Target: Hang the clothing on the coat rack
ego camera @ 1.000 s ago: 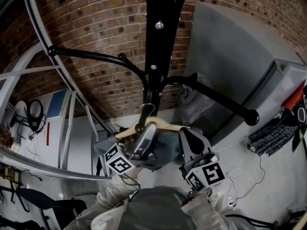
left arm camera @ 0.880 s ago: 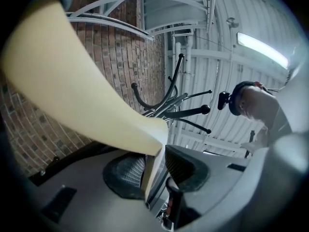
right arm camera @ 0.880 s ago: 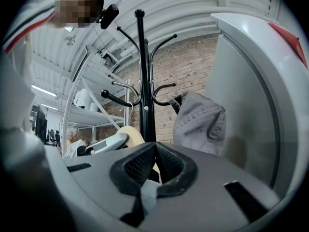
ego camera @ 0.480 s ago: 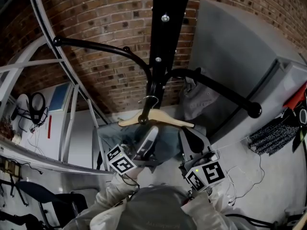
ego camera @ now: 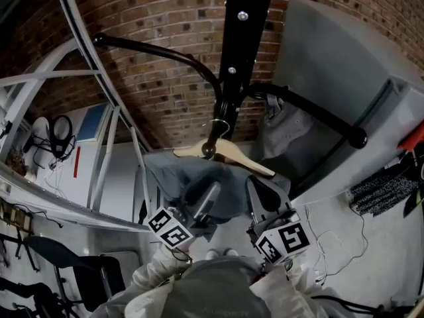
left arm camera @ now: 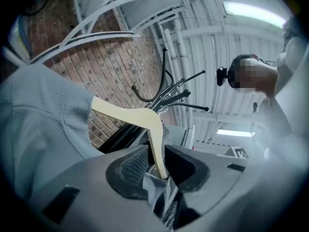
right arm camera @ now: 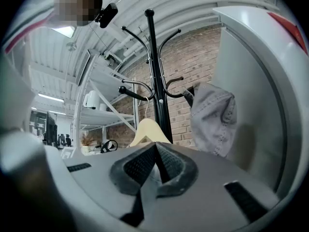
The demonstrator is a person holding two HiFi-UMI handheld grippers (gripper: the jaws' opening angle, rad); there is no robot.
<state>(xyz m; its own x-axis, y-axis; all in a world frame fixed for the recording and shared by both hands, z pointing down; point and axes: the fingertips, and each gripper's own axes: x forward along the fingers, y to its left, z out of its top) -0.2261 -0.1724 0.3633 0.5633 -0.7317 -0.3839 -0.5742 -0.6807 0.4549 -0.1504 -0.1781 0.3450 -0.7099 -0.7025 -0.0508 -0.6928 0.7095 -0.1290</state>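
A grey-blue garment [ego camera: 189, 181] hangs over a pale wooden hanger [ego camera: 228, 155] whose metal hook [ego camera: 219, 127] is right beside the black coat rack pole [ego camera: 240, 38]. My left gripper [ego camera: 207, 204] is shut on the hanger's wooden arm [left arm camera: 152, 129] together with some cloth. My right gripper [ego camera: 260, 189] is shut on a fold of the same garment [right arm camera: 153, 174]. In the right gripper view the hanger [right arm camera: 147, 129] sits just left of the rack pole [right arm camera: 157, 76]. A grey denim piece [ego camera: 281, 130] hangs on the rack's right arm [ego camera: 311, 114].
A brick wall [ego camera: 152, 78] stands behind the rack. White metal shelving [ego camera: 99, 144] rises at the left. A big grey panel [ego camera: 331, 78] leans at the right. A long black rack arm [ego camera: 156, 53] reaches left over the hanger.
Both grippers lifted the hanger and garment up and to the right, toward the rack pole. The garment now shows draped below the hanger's left side.
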